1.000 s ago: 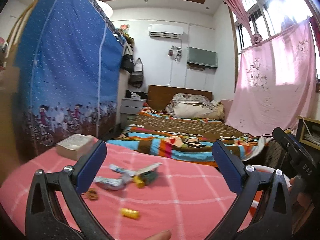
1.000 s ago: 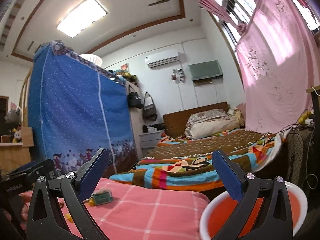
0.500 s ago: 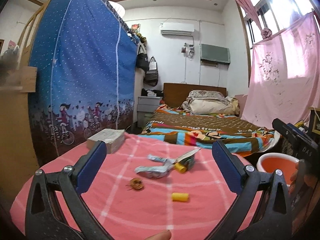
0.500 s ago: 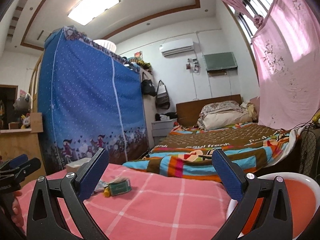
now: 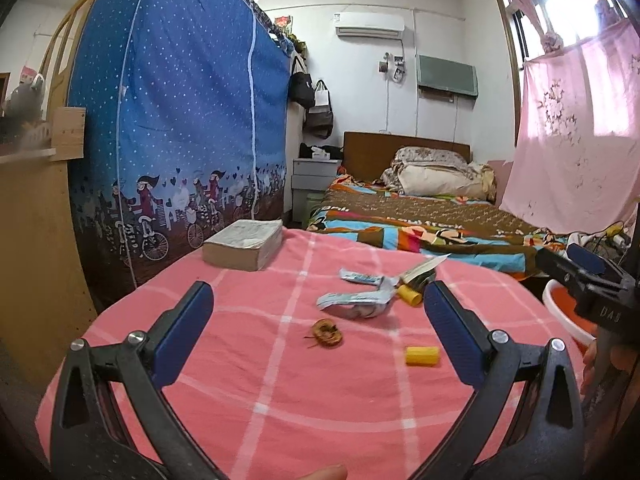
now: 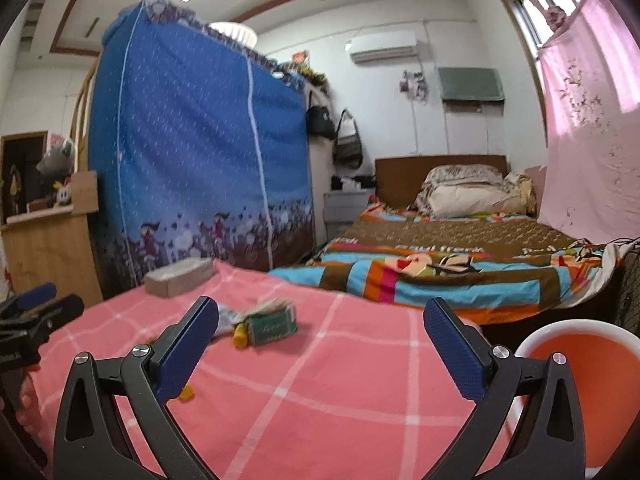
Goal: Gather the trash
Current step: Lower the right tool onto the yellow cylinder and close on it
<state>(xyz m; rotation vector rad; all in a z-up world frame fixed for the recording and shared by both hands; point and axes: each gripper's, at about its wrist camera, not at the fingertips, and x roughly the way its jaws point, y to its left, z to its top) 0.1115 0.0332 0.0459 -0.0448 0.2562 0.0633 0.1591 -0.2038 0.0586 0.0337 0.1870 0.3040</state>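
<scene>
Trash lies on the pink checked tablecloth (image 5: 280, 392): a crumpled silver wrapper (image 5: 354, 306), a blue-white wrapper (image 5: 360, 277), a brown ring-shaped scrap (image 5: 327, 333), a yellow cylinder (image 5: 422, 356), another yellow cylinder (image 5: 410, 296) beside a green box (image 6: 272, 324). My left gripper (image 5: 318, 336) is open and empty, hovering just short of the scrap. My right gripper (image 6: 320, 344) is open and empty, over the cloth to the right of the green box. An orange bin with a white rim (image 6: 592, 380) stands at the table's right side.
A thick book (image 5: 244, 243) lies at the table's far left corner. A blue fabric wardrobe (image 5: 180, 140) stands left. A bed with a striped blanket (image 5: 432, 224) lies beyond the table. A pink curtain (image 5: 580, 132) hangs at right.
Both grippers tilted down and swung left, bringing more of the table into view. The trash now sits between my left gripper's fingers. Both stay open.
</scene>
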